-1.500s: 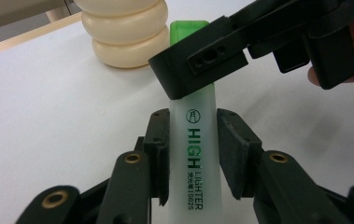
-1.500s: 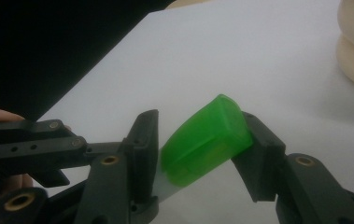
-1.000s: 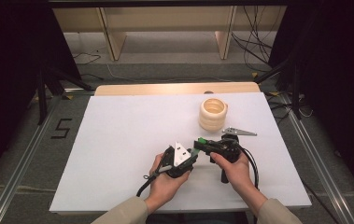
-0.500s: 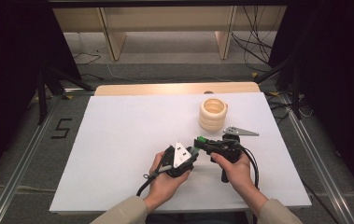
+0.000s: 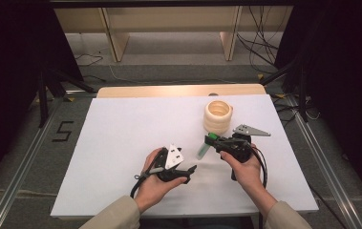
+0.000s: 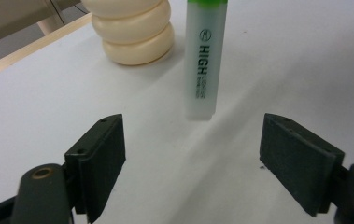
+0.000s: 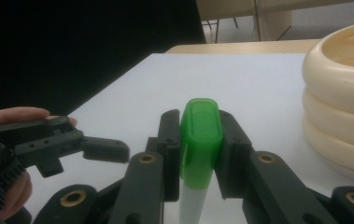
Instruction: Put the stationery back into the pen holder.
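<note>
Holding the marker (image 5: 204,147) by its green cap (image 7: 201,135) so its body hangs free.

My right gripper (image 5: 213,141) is clamped on the cap, marker slanting down toward the white table (image 5: 121,124) near the cream ring stack (image 5: 218,116). My left gripper (image 5: 188,172) has just been opening; its jaws stand wide and empty, the marker's white end (image 6: 200,109) just ahead of them. I judge I've let go of the body so the right alone carries it.
</note>
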Tool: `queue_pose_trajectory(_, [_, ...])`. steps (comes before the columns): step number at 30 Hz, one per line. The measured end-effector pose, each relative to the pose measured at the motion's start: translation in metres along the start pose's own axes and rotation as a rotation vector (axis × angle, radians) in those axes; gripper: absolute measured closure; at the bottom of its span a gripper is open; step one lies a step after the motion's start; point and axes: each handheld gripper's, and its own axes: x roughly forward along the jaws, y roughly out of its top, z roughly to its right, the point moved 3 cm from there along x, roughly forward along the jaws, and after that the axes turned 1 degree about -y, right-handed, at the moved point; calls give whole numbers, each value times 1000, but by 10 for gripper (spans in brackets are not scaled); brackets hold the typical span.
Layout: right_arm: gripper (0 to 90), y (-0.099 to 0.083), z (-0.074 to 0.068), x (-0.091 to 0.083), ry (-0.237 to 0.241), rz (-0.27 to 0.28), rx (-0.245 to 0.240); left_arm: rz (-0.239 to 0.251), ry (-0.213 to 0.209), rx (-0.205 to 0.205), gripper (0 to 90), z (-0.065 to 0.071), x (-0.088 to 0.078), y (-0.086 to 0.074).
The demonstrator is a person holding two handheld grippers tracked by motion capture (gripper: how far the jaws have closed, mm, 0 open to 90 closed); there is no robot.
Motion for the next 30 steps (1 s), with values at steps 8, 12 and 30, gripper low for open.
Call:
queue_pose_trajectory(8, [745,7,5,-1,-40,19,-24,-28,15,3,211,-22,-22,-19])
queue_pose_trajectory(12, [745,9,6,-2,-50,20,-37,-42,35,-14,210,-36,-32,-30])
queue_pose_trajectory(30, [745,31,16,1,-102,60,-62,-66,107,-87,208,-68,-60,-61])
